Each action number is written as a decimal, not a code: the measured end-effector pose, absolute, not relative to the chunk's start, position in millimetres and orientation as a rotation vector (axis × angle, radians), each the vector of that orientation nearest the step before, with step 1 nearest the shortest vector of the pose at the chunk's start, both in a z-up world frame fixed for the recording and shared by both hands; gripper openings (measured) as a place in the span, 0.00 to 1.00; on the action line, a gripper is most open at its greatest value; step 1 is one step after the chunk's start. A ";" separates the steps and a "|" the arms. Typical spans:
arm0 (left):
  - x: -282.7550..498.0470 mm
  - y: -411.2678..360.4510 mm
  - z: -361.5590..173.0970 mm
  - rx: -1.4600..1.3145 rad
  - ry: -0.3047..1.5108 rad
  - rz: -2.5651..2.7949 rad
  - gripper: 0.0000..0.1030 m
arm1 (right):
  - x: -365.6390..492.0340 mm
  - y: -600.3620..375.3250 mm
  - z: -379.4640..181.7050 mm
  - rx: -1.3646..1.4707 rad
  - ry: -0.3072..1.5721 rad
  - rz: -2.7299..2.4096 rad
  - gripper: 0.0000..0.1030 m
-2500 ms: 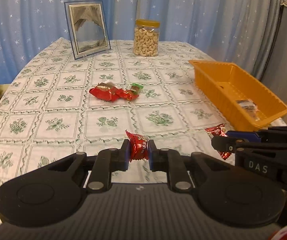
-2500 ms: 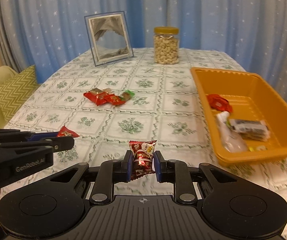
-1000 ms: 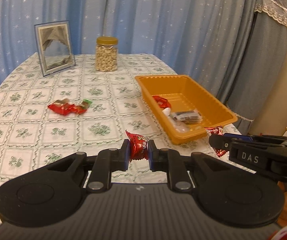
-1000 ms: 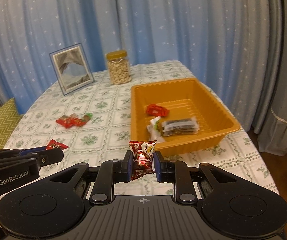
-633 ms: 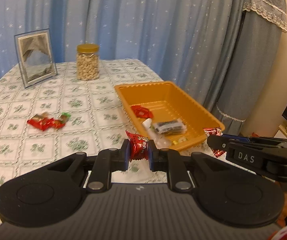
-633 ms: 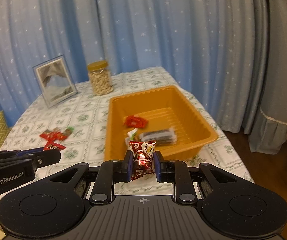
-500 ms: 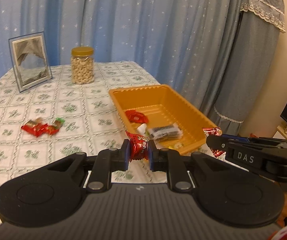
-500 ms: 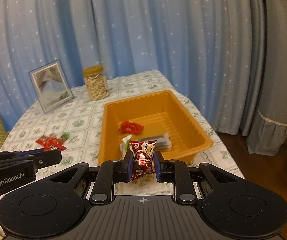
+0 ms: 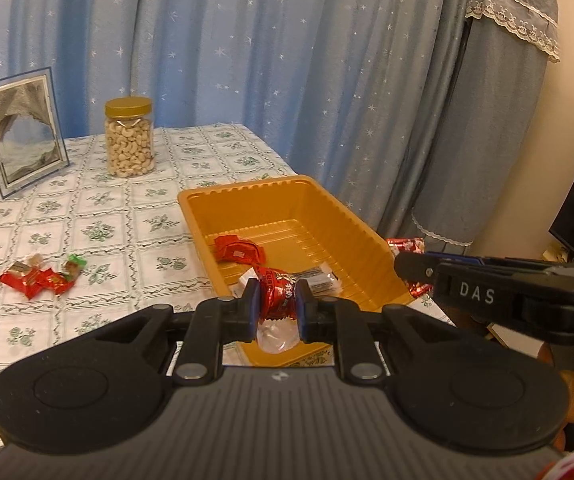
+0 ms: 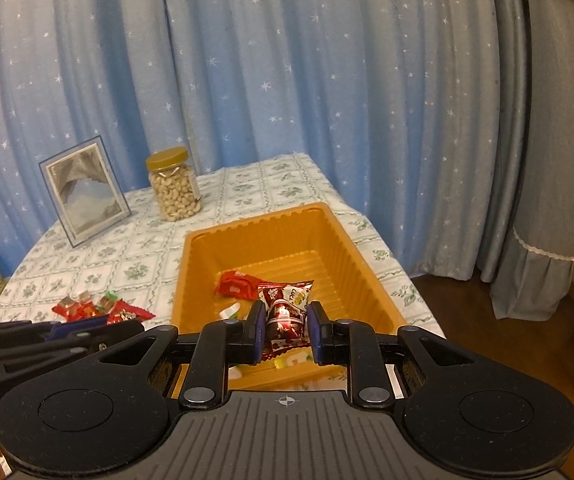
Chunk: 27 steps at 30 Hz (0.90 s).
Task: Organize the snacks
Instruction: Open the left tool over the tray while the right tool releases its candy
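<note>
Your left gripper (image 9: 275, 306) is clamped on a red candy (image 9: 277, 295), its clear twisted end hanging below the pads, and it hangs over the near end of the orange tray (image 9: 361, 236). Your right gripper (image 10: 285, 330) is out over the same tray (image 10: 371, 276), but look at those jaws: there's a gap either side of the red-and-white snack packet (image 10: 285, 314), and from this angle you cannot tell whether the pads grip it. In the left view the right gripper (image 9: 409, 266) pokes in from the side with that packet (image 9: 405, 246) showing red at its tip, just past the tray's right rim. Down in the tray sits a red wrapper (image 10: 237, 284) with a dark bar (image 9: 321, 278) nearer you. Out on the floral tablecloth (image 9: 99, 208), well left of the tray, a cluster of loose sweets (image 9: 41, 276) waits. At the back, a jar of cashews (image 9: 129, 138) stands beside a picture frame (image 9: 21, 132).
</note>
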<state>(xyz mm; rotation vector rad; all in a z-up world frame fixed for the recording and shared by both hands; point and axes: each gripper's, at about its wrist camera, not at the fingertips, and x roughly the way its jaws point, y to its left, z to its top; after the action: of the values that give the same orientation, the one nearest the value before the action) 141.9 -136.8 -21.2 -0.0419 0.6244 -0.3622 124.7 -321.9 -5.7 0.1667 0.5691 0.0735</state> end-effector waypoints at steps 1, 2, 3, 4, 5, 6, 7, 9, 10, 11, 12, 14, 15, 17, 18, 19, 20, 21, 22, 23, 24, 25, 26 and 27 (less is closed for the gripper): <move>144.4 -138.0 -22.5 -0.043 0.626 -0.364 0.15 | 127.8 -323.3 -6.3 0.165 0.570 0.073 0.22; 147.3 -138.8 -23.9 -0.042 0.629 -0.367 0.16 | 131.0 -324.8 -7.1 0.164 0.571 0.071 0.22; 150.3 -139.4 -25.2 -0.042 0.630 -0.369 0.15 | 134.1 -326.5 -7.8 0.163 0.572 0.070 0.22; 153.6 -140.0 -26.5 -0.043 0.632 -0.371 0.15 | 137.6 -328.2 -8.4 0.163 0.574 0.067 0.22; 156.6 -140.5 -28.0 -0.043 0.633 -0.373 0.15 | 141.1 -329.7 -9.6 0.163 0.576 0.065 0.22; 159.6 -141.1 -29.4 -0.043 0.635 -0.374 0.15 | 145.7 -331.3 -10.5 0.165 0.578 0.063 0.22; 163.3 -141.8 -31.0 -0.043 0.637 -0.375 0.15 | 149.1 -332.9 -11.9 0.168 0.581 0.061 0.22; 169.1 -143.7 -34.8 -0.042 0.642 -0.377 0.15 | 155.4 -336.0 -14.8 0.173 0.587 0.058 0.22; 172.1 -144.9 -36.8 -0.042 0.645 -0.379 0.15 | 157.9 -337.3 -16.6 0.175 0.589 0.058 0.22; 175.0 -145.6 -38.7 -0.042 0.647 -0.381 0.15 | 161.1 -337.7 -17.9 0.177 0.593 0.057 0.22; 177.4 -146.6 -40.6 -0.041 0.650 -0.382 0.15 | 163.7 -338.4 -19.5 0.180 0.596 0.057 0.22; 182.7 -148.9 -45.0 -0.038 0.654 -0.383 0.15 | 168.4 -340.3 -23.1 0.183 0.602 0.056 0.22; 185.0 -150.0 -47.8 -0.037 0.655 -0.383 0.15 | 170.3 -340.8 -24.7 0.185 0.605 0.056 0.22; 188.5 -152.2 -52.5 -0.034 0.659 -0.385 0.15 | 174.0 -341.7 -27.7 0.192 0.613 0.056 0.22; 190.5 -153.3 -55.1 -0.033 0.660 -0.385 0.16 | 175.6 -342.7 -28.6 0.200 0.617 0.057 0.22; 192.5 -154.3 -57.6 -0.034 0.661 -0.388 0.15 | 177.3 -343.5 -28.7 0.206 0.618 0.058 0.22; 194.5 -156.0 -60.4 -0.032 0.659 -0.390 0.16 | 178.6 -343.8 -28.0 0.210 0.618 0.058 0.22; 196.0 -157.6 -63.0 -0.023 0.658 -0.390 0.17 | 179.6 -344.2 -27.7 0.211 0.617 0.058 0.22; 197.4 -158.5 -66.2 -0.016 0.658 -0.387 0.19 | 180.5 -344.5 -27.4 0.210 0.615 0.057 0.22; 197.9 -157.9 -68.3 -0.016 0.662 -0.385 0.24 | 181.1 -344.6 -27.3 0.209 0.616 0.057 0.22; 197.8 -156.3 -70.0 -0.020 0.665 -0.382 0.25 | 181.5 -345.1 -27.7 0.210 0.617 0.058 0.22; 196.6 -153.9 -71.1 -0.026 0.668 -0.376 0.25 | 181.5 -345.5 -28.0 0.213 0.619 0.059 0.22; 195.3 -150.8 -72.0 -0.032 0.669 -0.370 0.25 | 181.1 -346.0 -28.4 0.216 0.621 0.061 0.22; 193.3 -147.4 -72.0 -0.036 0.667 -0.366 0.25 | 181.0 -346.1 -29.0 0.220 0.624 0.062 0.22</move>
<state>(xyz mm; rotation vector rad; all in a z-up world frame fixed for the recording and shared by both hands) 193.3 -147.4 -72.0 -0.0363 0.6674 -0.3658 181.0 -346.1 -29.0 0.2198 0.6238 0.0617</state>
